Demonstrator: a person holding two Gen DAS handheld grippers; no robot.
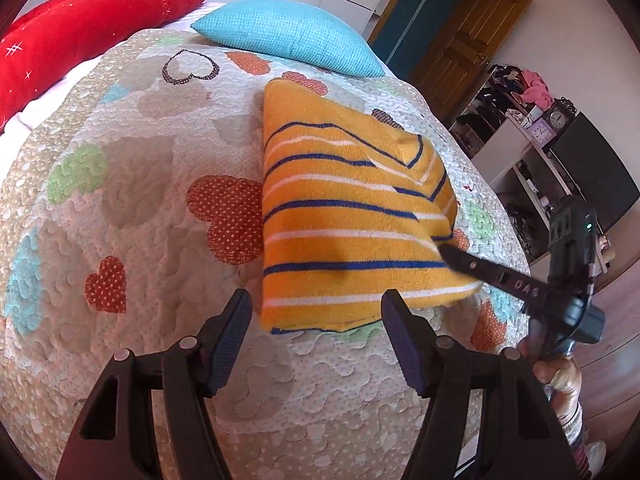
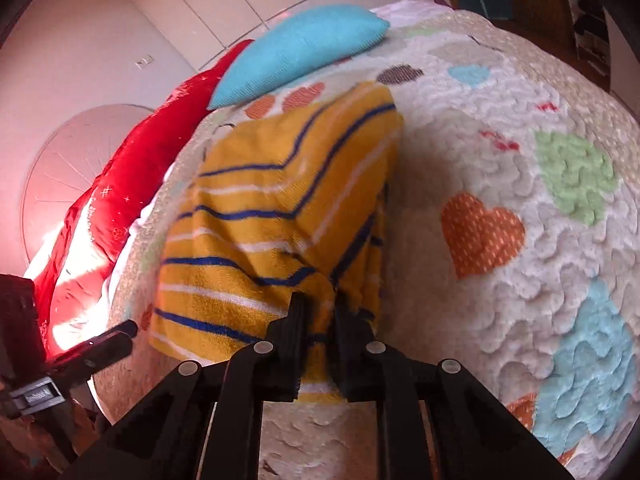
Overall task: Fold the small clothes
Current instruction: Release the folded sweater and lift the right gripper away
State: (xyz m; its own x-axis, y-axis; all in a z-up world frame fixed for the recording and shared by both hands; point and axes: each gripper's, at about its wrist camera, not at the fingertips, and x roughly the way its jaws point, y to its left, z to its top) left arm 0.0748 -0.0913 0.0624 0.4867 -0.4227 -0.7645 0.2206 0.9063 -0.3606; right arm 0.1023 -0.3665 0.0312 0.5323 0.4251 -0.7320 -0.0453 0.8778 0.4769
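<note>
A yellow-orange striped cloth (image 1: 352,216) with blue and white stripes lies folded on the heart-patterned quilt (image 1: 132,208). My left gripper (image 1: 316,308) is open and empty, just short of the cloth's near edge. My right gripper (image 2: 320,308) is shut on the cloth (image 2: 280,208) at its near right corner and holds a fold of it lifted. In the left wrist view the right gripper (image 1: 450,254) reaches the cloth's right edge from the right. The left gripper's finger (image 2: 116,332) shows at the lower left of the right wrist view.
A turquoise pillow (image 1: 288,36) and a red cushion (image 1: 80,36) lie at the head of the bed. To the right of the bed stand a white shelf with clocks (image 1: 548,124), a dark screen (image 1: 600,168) and a wooden door (image 1: 468,36).
</note>
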